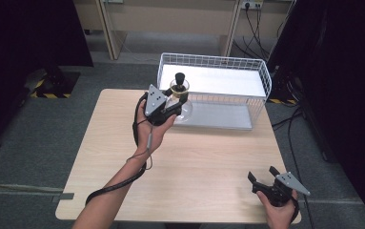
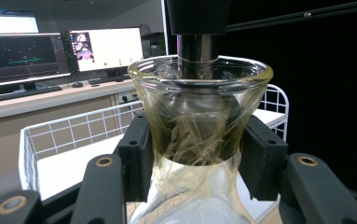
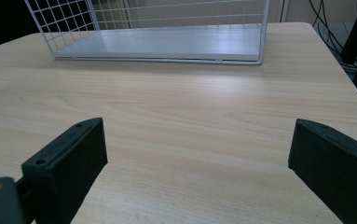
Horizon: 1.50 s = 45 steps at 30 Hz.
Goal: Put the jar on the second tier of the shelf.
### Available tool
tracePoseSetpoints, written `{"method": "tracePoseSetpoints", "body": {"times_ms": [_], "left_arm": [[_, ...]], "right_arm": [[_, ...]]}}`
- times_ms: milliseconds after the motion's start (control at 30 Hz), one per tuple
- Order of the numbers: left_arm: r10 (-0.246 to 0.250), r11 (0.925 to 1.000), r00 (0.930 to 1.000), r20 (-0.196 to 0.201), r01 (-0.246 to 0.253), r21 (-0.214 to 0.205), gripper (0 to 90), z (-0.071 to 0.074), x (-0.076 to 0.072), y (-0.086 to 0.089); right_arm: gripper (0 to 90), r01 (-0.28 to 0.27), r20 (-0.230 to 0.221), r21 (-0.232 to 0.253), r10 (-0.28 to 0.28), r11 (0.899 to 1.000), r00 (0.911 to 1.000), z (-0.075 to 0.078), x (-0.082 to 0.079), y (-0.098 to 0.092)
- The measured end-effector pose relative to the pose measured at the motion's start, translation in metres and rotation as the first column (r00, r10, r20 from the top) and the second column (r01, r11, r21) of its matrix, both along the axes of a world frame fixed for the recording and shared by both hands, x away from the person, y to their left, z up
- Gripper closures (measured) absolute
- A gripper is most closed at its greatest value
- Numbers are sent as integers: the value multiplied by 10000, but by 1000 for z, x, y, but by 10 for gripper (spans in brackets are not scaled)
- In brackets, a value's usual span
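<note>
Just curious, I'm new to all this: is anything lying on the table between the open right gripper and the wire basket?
Nothing: in the right gripper view, bare wooden table runs from the right gripper to the wire basket.

No legible text, labels, brands or nos. anywhere. Monitors [image 2: 24, 56] at far left of the left gripper view are lit w/ windows and a graph, but contents too small and blurred to read. Glass flask [image 2: 199, 116] in the same view has no markings or graduations visible. Grey plates on the grippers in the high view are blank. Yellow/black hazard stripe [image 1: 51, 95] on the floor at far left is a pattern only, no wording. Wall sockets [image 1: 251, 5] at far right too small to show any lettering. Desk [image 3: 176, 116] and wire basket [image 3: 167, 28] carry no stickers or print.
</note>
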<state>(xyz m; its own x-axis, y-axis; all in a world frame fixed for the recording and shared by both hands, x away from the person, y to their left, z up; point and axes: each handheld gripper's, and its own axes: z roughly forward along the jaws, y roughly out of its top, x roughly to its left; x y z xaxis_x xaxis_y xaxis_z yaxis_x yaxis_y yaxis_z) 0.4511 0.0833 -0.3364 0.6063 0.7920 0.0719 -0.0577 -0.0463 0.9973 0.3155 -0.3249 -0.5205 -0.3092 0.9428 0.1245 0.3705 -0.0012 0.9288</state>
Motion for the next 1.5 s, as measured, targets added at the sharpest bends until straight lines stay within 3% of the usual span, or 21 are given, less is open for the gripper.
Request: {"method": "tracePoseSetpoints", "body": {"times_ms": [600, 1000, 1500], "left_arm": [[540, 9984, 9985, 59, -539, -194, 512, 24, 23, -6], [766, 9962, 9971, -50, -767, -423, 512, 33, 38, -10], [1278, 9915, 9916, -191, -1282, -203, 512, 41, 64, -18]], "right_arm": [[45, 13, 13, -8, -13, 10000, 10000, 0, 0, 0], [46, 23, 3, 41, -23, 10000, 10000, 0, 0, 0], [46, -27, 11, 55, 27, 10000, 10000, 0, 0, -1]]}}
